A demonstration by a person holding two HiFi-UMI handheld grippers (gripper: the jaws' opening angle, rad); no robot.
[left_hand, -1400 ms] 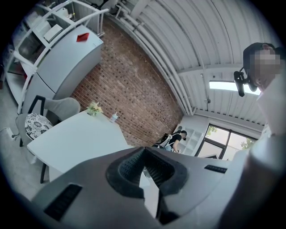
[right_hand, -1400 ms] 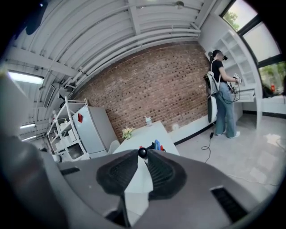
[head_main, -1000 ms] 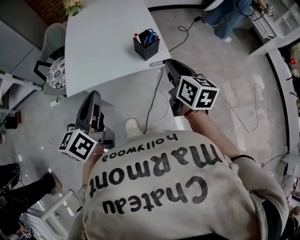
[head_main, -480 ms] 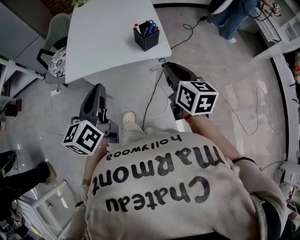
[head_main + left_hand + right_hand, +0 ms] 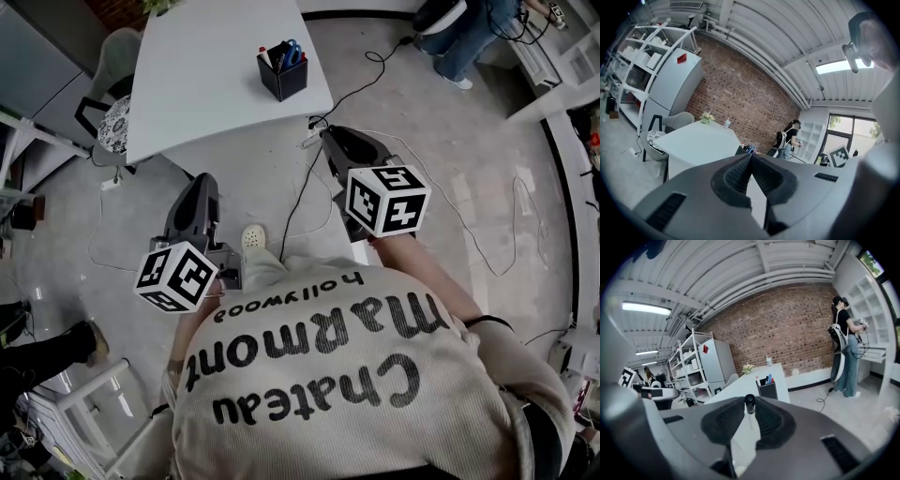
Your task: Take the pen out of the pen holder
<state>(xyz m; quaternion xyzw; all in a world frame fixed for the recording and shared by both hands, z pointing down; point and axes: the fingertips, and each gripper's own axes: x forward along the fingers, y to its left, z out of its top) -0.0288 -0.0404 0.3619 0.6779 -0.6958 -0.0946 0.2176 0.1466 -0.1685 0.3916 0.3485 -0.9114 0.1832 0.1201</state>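
right gripper (image 5: 750,409) clamps pen (image 5: 749,403); left gripper (image 5: 751,158) closed

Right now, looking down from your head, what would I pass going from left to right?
chair → left gripper → pen holder → right gripper, holding a pen → person in jeans

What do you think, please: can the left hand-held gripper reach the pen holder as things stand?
Probably not: the left hand-held gripper hangs over bare floor, well short of the table where the pen holder stands.
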